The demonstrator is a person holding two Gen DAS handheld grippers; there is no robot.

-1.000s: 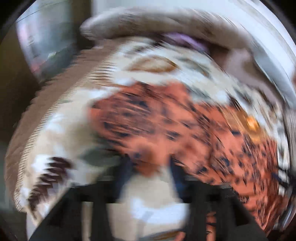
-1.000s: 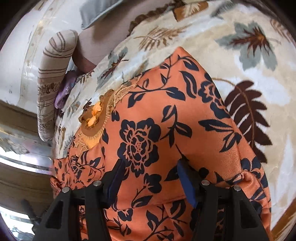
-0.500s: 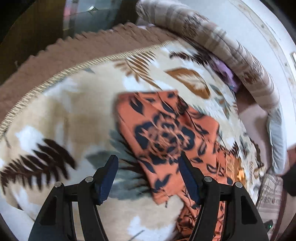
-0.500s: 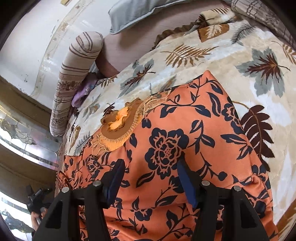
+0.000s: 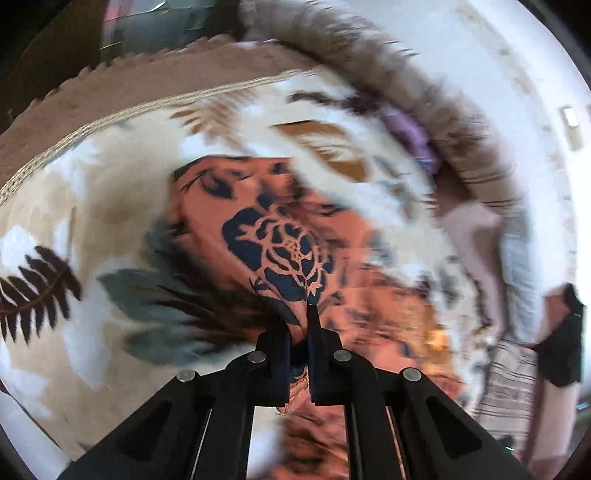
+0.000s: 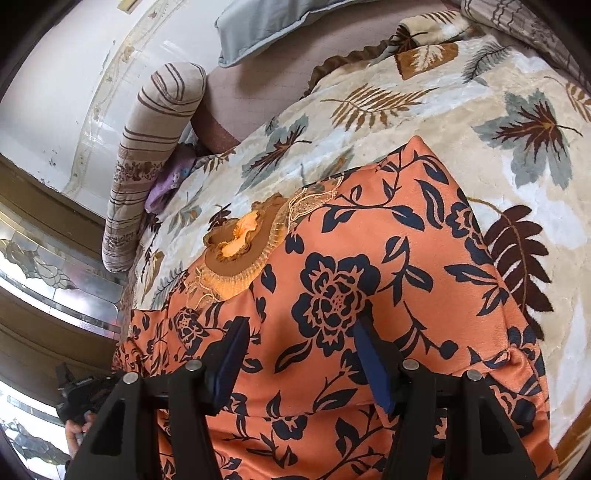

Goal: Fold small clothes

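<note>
An orange garment with dark blue flowers lies spread on a leaf-patterned blanket; its frilled orange neckline points to the upper left. My right gripper is open and hovers just above the cloth. In the left wrist view, which is blurred, my left gripper is shut on an edge of the orange garment, which bunches between the fingers and is lifted off the blanket.
A striped bolster and a grey-blue pillow lie at the bed's far side near the white wall. A purple cloth is tucked beside the bolster. The blanket's brown fringe edge runs along the top.
My left gripper was open above the garment half a second ago; it has shut on the garment's edge and is moving. My right gripper has pulled back slightly and stays open.
</note>
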